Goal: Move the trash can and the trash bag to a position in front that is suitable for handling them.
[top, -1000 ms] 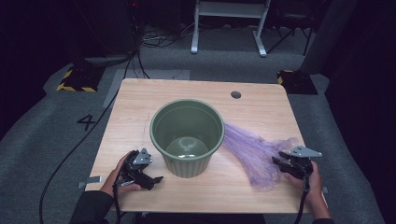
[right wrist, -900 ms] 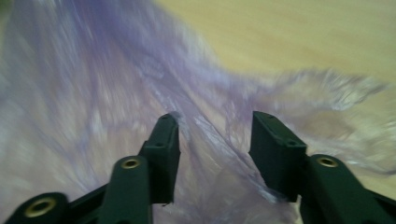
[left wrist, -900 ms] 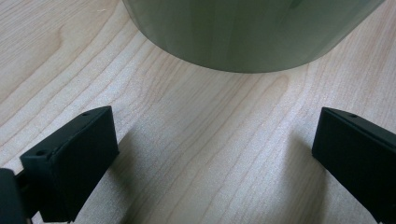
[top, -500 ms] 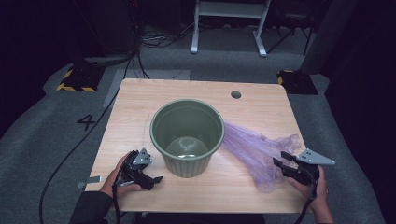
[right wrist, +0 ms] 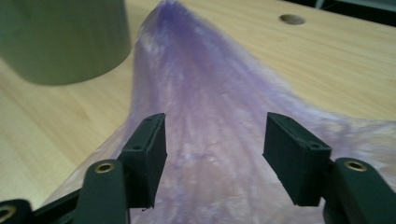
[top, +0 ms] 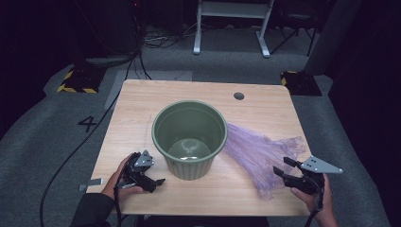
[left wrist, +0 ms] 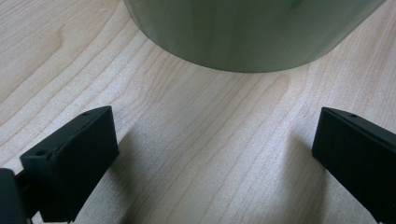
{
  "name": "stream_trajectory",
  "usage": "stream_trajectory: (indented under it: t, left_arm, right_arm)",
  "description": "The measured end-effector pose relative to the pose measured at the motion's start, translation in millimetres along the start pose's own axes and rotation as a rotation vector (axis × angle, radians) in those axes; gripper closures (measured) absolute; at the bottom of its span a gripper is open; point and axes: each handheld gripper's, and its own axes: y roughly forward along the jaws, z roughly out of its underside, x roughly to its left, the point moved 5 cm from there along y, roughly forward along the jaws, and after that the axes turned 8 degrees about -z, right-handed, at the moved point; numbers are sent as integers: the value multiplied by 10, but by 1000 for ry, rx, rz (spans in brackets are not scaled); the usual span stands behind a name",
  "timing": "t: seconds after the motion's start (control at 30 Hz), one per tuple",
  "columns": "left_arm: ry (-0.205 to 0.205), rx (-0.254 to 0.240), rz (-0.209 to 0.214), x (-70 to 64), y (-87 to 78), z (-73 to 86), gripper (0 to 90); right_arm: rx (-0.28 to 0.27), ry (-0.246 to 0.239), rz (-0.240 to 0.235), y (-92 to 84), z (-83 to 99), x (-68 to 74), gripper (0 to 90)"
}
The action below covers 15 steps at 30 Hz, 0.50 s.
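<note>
**Only one thing to read here: a "4" on the floor**

Pretty slim pickings, honestly. The single legible mark is a dark number 4 on the grey carpet, sitting at about 9 o'clock from the wooden table, just off its left edge. The yellow-and-black hazard stripes on a floor block at about 10 o'clock are a warning pattern with no wording I can make out.

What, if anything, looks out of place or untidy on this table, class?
The purple plastic bag lies crumpled and splayed on the table beside the green bin, not inside it. One end sits by the bin's side; the other fans towards the right hand-held gripper. Nothing is spilled or broken.
</note>
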Motion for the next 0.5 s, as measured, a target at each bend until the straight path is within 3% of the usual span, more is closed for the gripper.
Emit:
stream_trajectory:
  t: [0.1,0.2,0.23,0.37,0.5]
  left_arm:
    - [0,0,0,0,0,0,0]
    - [0,1,-1,1,-1,0,0]
    - [0,0,0,0,0,0,0]
    - [0,0,0,0,0,0,0]
    - [0,0,0,0,0,0,0]
  right_arm:
    - [25,7,-64,101,46,121,397]
    - [48,-16,-58,175,100,148,459]
    - [73,-10,-84,252,181,134,505]
    - [141,-10,-78,367,336,41,594]
    - [163,-8,-65,401,384,-34,650]
